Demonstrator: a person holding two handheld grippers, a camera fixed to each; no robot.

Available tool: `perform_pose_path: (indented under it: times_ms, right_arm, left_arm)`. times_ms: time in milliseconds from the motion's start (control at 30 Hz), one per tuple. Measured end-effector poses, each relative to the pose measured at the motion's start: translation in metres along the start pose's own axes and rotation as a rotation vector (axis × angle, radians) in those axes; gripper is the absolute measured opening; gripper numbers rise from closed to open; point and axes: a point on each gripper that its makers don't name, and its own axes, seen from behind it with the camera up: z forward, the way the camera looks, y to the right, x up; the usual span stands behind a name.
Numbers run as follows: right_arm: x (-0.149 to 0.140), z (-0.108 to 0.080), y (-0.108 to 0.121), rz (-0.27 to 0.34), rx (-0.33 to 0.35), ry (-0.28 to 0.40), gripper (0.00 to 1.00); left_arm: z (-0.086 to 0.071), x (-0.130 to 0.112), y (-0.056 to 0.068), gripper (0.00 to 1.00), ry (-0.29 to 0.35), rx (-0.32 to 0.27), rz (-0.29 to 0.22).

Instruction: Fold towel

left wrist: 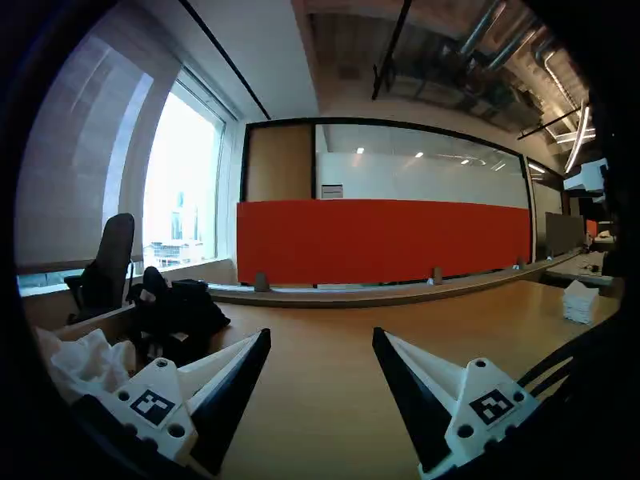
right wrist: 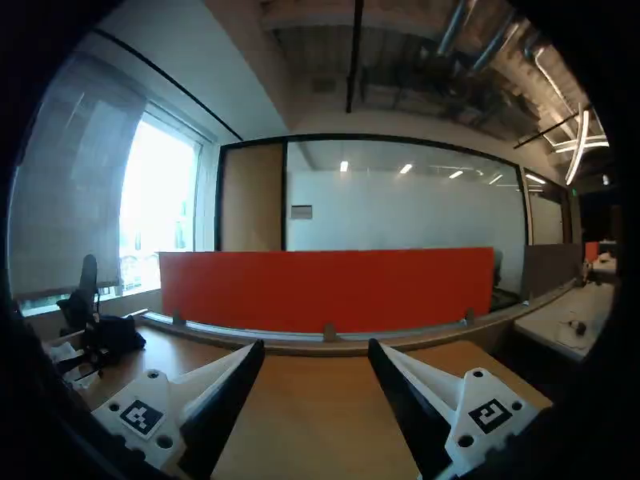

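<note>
A: Wide-spread left gripper, clamped on nothing, hovering over a smooth, honey-toned wooden table. Wedge-shaped fingers: white plastic backs, black inner faces, tapering to sharp tips, a square black-and-white marker on each.

B: And the right gripper?

A: Same build, likewise parted and empty, above the same bare wood in the right gripper view.

B: Whereabouts of the towel?

A: Crumpled white towel, soft and lumpy, at 8 o'clock in the left gripper view, beyond the left finger, untouched. Neat square stack of folded white cloths at 3 o'clock, near the table's right edge.

B: Farther back?

A: Flat matte orange partition toward 12 o'clock, behind a curved desk rim; glass wall above it; bare metal pipes along the ceiling. Slumped, shapeless black bag at 9 o'clock, beside a dark office chair.

B: Anything hard to make out?

A: Lower part of the towel cut off behind the left finger. Bag's details lost in shadow. Pale scrap at 8 o'clock in the right gripper view, by the bag, too small to tell. Bright window washed out.
</note>
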Motion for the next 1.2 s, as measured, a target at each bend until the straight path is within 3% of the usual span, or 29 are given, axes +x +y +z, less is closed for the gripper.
perform_pose_path:
  times_ms: [267,667,1200]
  right_arm:
    - [-0.017,0.002,-0.003,-0.031,0.003,-0.011,1.00]
    - [-0.030,0.010,-0.004,-0.031,0.011,-0.026,1.00]
    - [-0.031,0.010,0.000,-0.036,0.011,-0.028,1.00]
  left_arm:
    - [0.001,-0.015,-0.002,0.94,0.006,0.006,-0.006]
    - [0.000,-0.032,-0.008,0.94,-0.019,0.022,0.001]
    - [0.002,-0.032,-0.004,0.94,-0.020,0.016,0.000]
